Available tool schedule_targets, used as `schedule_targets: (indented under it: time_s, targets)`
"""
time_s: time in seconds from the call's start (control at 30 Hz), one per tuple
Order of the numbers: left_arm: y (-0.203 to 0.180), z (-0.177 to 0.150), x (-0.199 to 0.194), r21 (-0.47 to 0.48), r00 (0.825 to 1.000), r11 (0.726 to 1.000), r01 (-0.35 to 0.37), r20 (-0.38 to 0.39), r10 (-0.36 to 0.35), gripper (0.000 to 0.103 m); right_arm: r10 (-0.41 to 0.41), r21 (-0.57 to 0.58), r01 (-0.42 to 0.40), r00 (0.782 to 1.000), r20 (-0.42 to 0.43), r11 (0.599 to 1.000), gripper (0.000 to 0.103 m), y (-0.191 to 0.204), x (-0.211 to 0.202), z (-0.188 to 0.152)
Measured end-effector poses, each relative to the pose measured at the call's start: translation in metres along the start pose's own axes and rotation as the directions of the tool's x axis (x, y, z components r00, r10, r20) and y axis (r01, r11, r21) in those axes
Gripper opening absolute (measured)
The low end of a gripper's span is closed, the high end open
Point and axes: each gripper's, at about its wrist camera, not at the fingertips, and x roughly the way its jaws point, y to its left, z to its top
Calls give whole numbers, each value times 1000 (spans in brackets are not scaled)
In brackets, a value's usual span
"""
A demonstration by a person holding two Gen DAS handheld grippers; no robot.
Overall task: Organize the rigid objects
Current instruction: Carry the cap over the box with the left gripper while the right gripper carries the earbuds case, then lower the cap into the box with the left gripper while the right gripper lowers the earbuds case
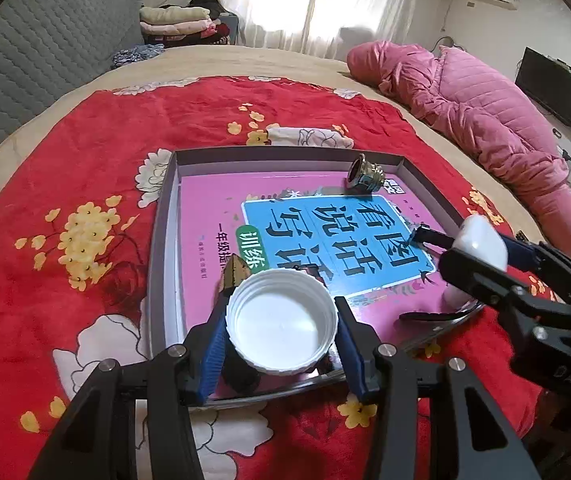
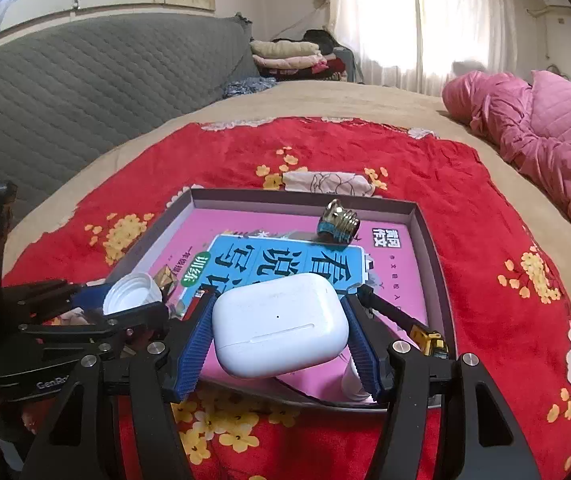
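You're carrying both finds over the tray (image 1: pixel 425 184): left gripper (image 1: pixel 281 320) clamped on the white bottle cap (image 1: pixel 281 322), right gripper (image 2: pixel 279 330) on the earbud case (image 2: pixel 279 328). Lower, then release.

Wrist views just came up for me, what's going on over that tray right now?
Each hand-held gripper carries one item above the near edge of the grey tray, which lies on a red floral cloth and holds a pink book. The left hand-held gripper is closed on a white bottle cap, open side up. The right hand-held gripper is closed on a white earbud case. A small metallic ornament sits at the tray's far side.
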Motion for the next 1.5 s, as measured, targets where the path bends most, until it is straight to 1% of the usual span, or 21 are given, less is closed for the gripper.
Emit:
schedule_targets:
  time_s: [0.17, 0.33, 0.53, 0.63, 0.73, 0.9, 1.0, 1.2, 1.27, 1.37, 1.5]
  targets:
    - [-3, -1, 0, 18, 999, 999, 40, 3, -40, 50, -11, 5, 11, 1000, -16, 1000, 64, -2, 5, -3]
    - [-9, 1, 6, 46, 998, 997, 61, -13, -60, 50, -15, 2, 15, 1000, -28, 1000, 64, -5, 8, -3]
    - [-11, 11, 16, 82, 999, 996, 45, -17, -44, 50, -22, -33, 20, 998, -55, 999, 64, -2, 15, -4]
    - [-9, 15, 23, 76, 998, 996, 54, -44, -51, 50, -26, -58, 22, 997, -68, 998, 64, 2, 19, -4]
    - [-7, 16, 31, 77, 996, 996, 44, -77, -38, 50, -35, -79, 28, 995, -91, 996, 64, 4, 26, -5]
    - [-7, 19, 37, 86, 995, 995, 50, -92, -42, 50, -40, -106, 26, 991, -128, 994, 64, 8, 39, -6]
    - [-8, 20, 40, 98, 995, 994, 38, -99, -29, 50, -36, -115, 20, 989, -141, 993, 65, 10, 45, -6]
    - [-7, 19, 40, 100, 994, 995, 29, -108, -18, 50, -34, -132, 14, 988, -152, 991, 64, 10, 50, -3]
    - [-7, 19, 40, 107, 994, 994, 15, -110, -4, 50, -39, -159, 13, 986, -160, 987, 65, 13, 52, -2]
    - [-5, 19, 40, 102, 994, 995, 13, -114, -2, 50, -46, -199, 9, 983, -179, 980, 65, 17, 55, -2]
    - [-3, 19, 39, 97, 993, 995, 7, -120, 5, 50, -76, -278, 15, 974, -212, 960, 65, 25, 58, -4]
